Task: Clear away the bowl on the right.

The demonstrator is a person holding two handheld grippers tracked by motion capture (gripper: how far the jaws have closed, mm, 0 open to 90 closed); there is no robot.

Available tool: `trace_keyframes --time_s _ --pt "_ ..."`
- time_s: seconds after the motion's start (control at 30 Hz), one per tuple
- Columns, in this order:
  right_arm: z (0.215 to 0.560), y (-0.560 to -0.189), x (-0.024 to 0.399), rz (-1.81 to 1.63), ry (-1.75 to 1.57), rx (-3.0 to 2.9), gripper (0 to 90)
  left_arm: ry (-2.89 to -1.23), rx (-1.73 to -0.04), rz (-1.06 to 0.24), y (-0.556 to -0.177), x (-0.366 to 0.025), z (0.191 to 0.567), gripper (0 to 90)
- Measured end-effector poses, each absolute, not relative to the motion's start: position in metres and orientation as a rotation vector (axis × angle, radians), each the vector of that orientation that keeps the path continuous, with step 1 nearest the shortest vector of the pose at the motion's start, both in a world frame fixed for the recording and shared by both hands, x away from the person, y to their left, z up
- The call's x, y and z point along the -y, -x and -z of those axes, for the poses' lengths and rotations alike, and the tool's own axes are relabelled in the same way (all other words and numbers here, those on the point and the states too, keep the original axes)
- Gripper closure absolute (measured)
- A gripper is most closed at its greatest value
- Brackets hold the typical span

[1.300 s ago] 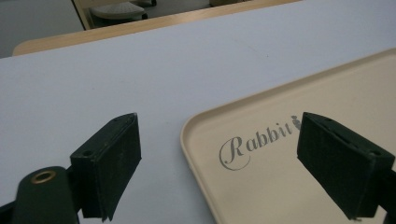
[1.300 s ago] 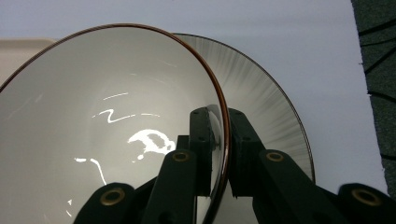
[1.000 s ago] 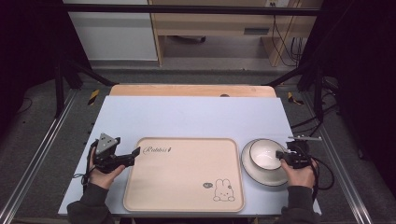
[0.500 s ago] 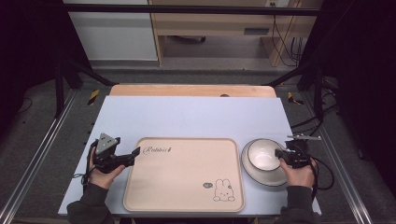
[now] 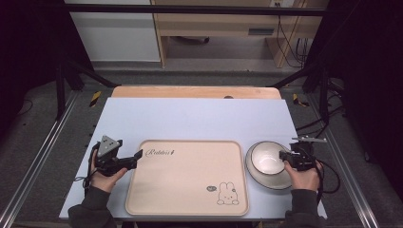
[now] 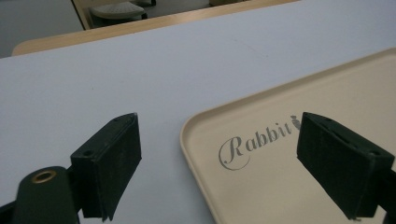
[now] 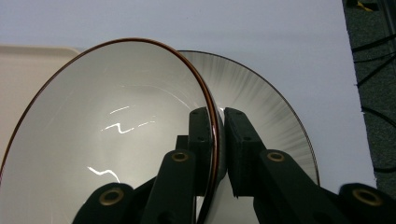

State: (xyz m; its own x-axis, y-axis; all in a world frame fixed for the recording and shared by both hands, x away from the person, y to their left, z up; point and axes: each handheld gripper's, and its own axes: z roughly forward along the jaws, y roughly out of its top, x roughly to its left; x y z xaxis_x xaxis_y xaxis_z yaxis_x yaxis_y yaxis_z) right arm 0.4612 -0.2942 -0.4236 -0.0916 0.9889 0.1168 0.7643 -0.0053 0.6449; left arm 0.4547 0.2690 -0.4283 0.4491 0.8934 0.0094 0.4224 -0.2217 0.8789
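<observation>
- We grip the bowl (image 7: 107, 140) by its rim with the right tool (image 5: 285, 156), its jaws pinched shut; the bowl sits on a plate (image 7: 266, 102) just right of the tray (image 5: 190, 178).
- Our left tool (image 5: 138, 155) hovers wide open at the tray's left corner, on the tabletop (image 5: 190, 118).
- The right hand is nearer; the tray lies to the bowl's left.

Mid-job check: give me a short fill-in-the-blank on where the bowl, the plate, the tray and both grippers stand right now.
1. The right gripper is shut on the rim of the ____.
2. The bowl sits on a grey ____.
3. The left gripper, its fingers ____, straddles the tray's corner.
4. The word printed on the tray near that corner reads ____.

Missing words: bowl; plate; open; Rabbit
</observation>
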Motion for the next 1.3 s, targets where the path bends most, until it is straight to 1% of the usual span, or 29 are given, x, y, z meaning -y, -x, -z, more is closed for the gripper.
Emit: trace_keyframes --time_s 1.3 --pt "0.413 -0.456 0.289 -0.882 -1.78 -1.909 80.8 -1.824 -1.115 -0.678 -0.454 -0.269 0.428 13.6"
